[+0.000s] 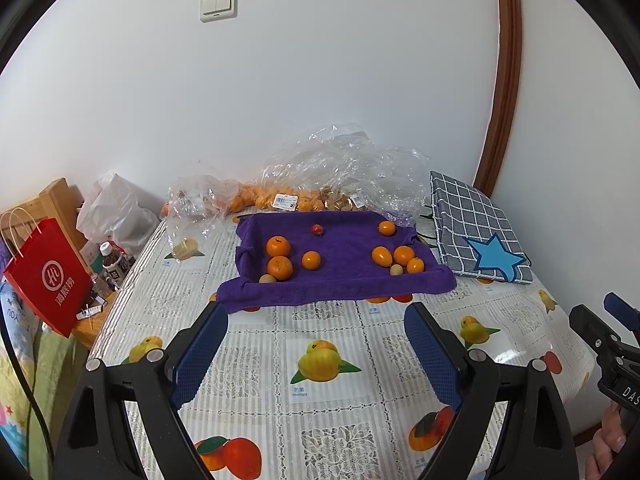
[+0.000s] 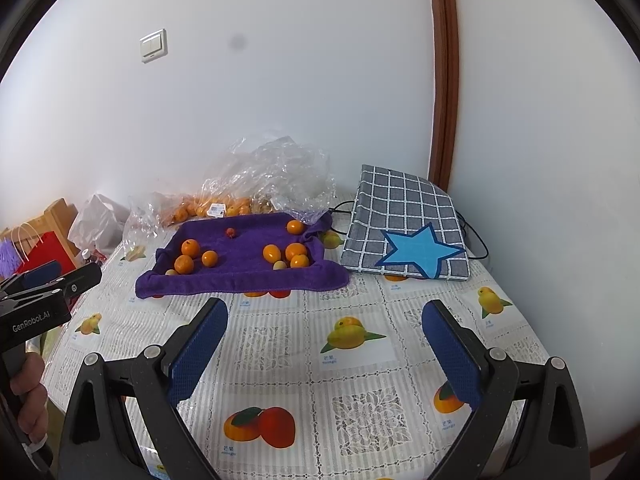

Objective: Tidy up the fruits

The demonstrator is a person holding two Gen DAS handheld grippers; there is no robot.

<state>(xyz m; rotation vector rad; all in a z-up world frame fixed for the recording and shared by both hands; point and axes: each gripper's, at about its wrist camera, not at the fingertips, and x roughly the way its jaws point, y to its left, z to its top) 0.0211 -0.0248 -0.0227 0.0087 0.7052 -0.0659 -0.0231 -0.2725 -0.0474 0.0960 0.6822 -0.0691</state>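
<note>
Two claws spread, left claw [image 1: 316,322], right claw [image 2: 325,320], seven oranges [image 1: 277,246]

Purple towel [image 1: 340,280] is showing at frame centre, carrying orange citrus fruits [image 1: 279,246] and one small red fruit [image 1: 317,229]. Tablecloth [image 1: 256,344] is presenting white lace squares with printed yellow and orange fruit panels. Grey-and-white checked cloth [image 2: 404,216] at right is bearing a light blue star with a dark blue outline. Red paper bag [image 1: 48,276] is standing at left. Gripper pads [image 2: 198,354] are showing blue on black arms.

Bright, even light; fisheye-warped edges.
</note>
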